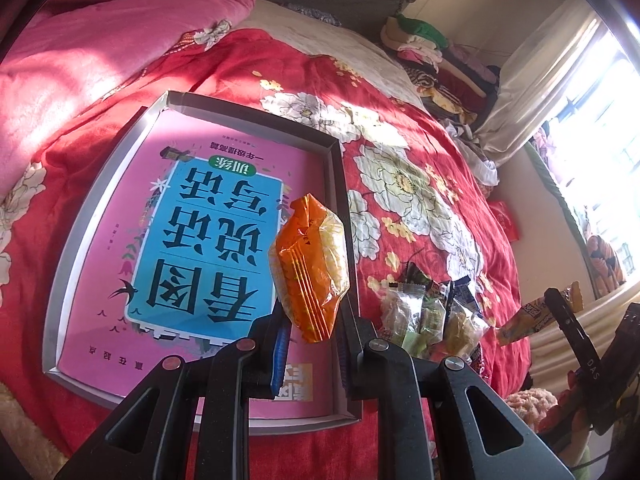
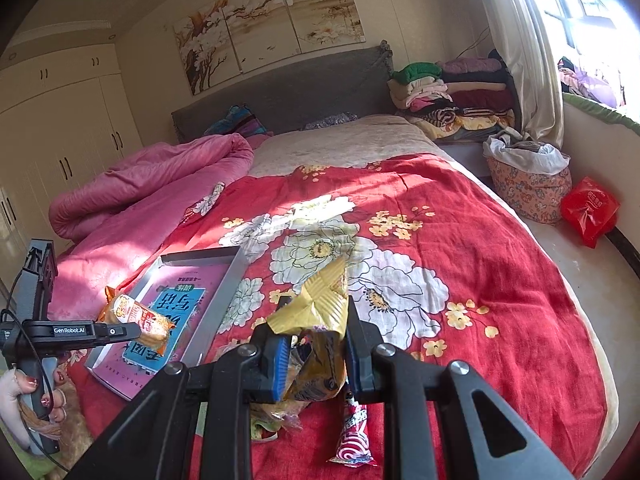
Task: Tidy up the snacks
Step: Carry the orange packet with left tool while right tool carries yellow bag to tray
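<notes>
While the left hand-held gripper (image 1: 310, 344) clamps an orange crinkled plastic snack packet (image 1: 310, 268) at centre frame above the grey shallow cardboard box (image 1: 336, 168), the right hand-held gripper (image 2: 316, 354) clamps a yellow foil snack packet (image 2: 320, 320); next, release into the box.

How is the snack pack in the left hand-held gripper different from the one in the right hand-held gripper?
The left hand-held gripper clamps an orange pack; the right hand-held gripper clamps a yellow pack. The orange pack hangs over the grey tray, the yellow pack over the red bedspread. The orange pack looks puffy; the yellow pack's top is flat and creased. Both are sealed, lifted snacks.
</notes>
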Tool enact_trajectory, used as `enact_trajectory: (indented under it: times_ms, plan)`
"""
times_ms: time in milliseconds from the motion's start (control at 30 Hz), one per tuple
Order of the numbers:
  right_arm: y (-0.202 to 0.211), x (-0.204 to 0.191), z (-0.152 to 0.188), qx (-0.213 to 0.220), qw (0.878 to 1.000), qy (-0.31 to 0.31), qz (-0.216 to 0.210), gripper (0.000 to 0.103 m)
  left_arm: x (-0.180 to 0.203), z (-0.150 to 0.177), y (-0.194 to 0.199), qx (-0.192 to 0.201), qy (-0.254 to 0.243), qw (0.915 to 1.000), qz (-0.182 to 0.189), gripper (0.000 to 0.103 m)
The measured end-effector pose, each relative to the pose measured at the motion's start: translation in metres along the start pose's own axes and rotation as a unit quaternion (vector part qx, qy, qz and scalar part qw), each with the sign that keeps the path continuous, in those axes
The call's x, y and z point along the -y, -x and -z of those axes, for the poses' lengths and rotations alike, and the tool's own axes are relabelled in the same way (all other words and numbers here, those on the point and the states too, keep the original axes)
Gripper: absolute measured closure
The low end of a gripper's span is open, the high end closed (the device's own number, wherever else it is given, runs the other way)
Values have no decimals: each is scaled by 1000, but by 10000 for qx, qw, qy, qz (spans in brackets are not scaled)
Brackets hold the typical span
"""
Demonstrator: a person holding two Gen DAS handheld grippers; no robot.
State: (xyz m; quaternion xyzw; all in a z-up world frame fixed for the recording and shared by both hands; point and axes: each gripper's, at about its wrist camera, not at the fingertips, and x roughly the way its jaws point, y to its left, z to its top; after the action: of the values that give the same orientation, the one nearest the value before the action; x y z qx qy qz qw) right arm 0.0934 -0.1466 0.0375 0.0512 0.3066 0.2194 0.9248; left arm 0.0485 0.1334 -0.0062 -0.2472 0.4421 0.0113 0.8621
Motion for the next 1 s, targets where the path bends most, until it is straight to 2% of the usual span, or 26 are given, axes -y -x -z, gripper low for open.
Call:
enact_trajectory:
  times_ms: [233, 500, 733, 1000]
  plan:
    - [-19, -31, 3, -360, 9961, -268, -759, 79, -17, 1, 12, -9, 46, 9999, -108, 82]
    - [-45, -90, 9, -760, 9871, 109, -1406, 79, -36, 9, 15, -178, 135, 9995, -240, 82]
    - [-75, -135, 24, -1148, 9774, 567, -1680, 79, -49, 14, 23, -203, 209, 9991, -309, 82]
    - [-105, -151, 41, -1611, 9673, 432, -1911, 79, -63, 17, 22, -267, 429, 9982, -328, 82]
